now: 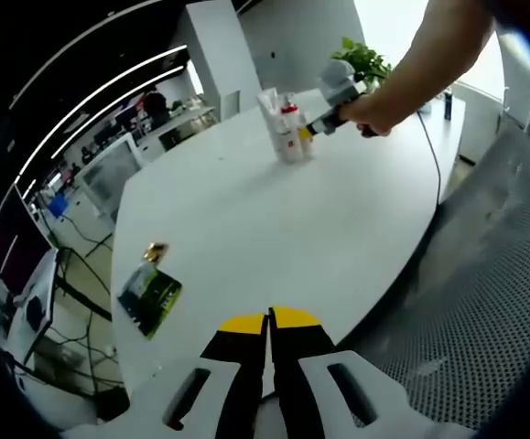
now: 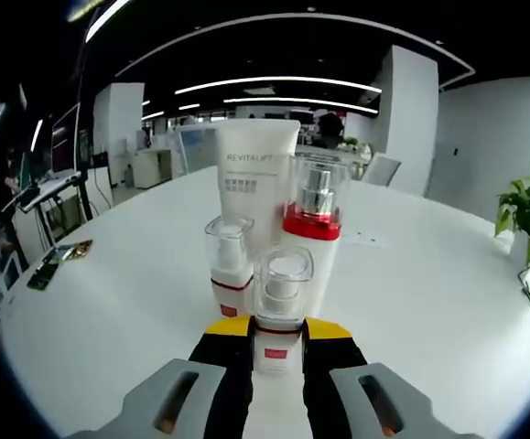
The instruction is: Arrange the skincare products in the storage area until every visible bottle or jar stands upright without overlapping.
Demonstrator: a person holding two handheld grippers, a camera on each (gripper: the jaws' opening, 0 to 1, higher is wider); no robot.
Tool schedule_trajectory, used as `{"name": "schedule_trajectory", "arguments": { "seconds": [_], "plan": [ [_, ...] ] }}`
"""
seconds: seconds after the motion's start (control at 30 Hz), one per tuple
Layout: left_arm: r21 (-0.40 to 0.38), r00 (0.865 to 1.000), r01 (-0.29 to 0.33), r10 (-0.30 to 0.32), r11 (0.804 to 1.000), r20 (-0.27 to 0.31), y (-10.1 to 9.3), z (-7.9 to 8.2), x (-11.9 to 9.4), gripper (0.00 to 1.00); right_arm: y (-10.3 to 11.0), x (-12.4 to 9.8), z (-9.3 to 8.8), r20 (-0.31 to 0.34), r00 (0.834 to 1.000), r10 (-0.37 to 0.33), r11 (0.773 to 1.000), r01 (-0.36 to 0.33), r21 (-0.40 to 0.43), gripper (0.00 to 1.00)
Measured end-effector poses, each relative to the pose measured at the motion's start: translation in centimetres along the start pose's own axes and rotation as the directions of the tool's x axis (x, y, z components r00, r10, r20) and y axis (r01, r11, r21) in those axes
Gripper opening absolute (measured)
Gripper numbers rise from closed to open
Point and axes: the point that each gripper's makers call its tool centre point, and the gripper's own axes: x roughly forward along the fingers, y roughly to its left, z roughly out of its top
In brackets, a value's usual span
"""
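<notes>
Right gripper view, close in: four skincare items stand upright in a tight cluster on the white table, namely a tall white tube, a red-collared pump bottle beside it, a small clear-capped bottle in front, and the nearest small bottle between my jaws. My right gripper is closed on that nearest bottle's lower body. Left gripper view, from across the table: the same cluster looks tiny, with my hand on the right gripper beside it. It also shows a green sachet near the table edge, well apart from the bottles. My left gripper has its jaws pressed together, holding nothing, over the near table edge.
</notes>
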Motion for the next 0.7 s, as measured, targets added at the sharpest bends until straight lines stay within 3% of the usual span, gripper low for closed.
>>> {"name": "schedule_trajectory", "arguments": {
  "seconds": [0.7],
  "plan": [
    [0.001, 1.000, -0.005, 0.005, 1.000, -0.017, 0.10, -0.33, 0.03, 0.00, -0.30, 1.01, 0.42, -0.021, 0.998, -0.056, 0.998, 0.056, 0.030, 0.13]
  ]
}}
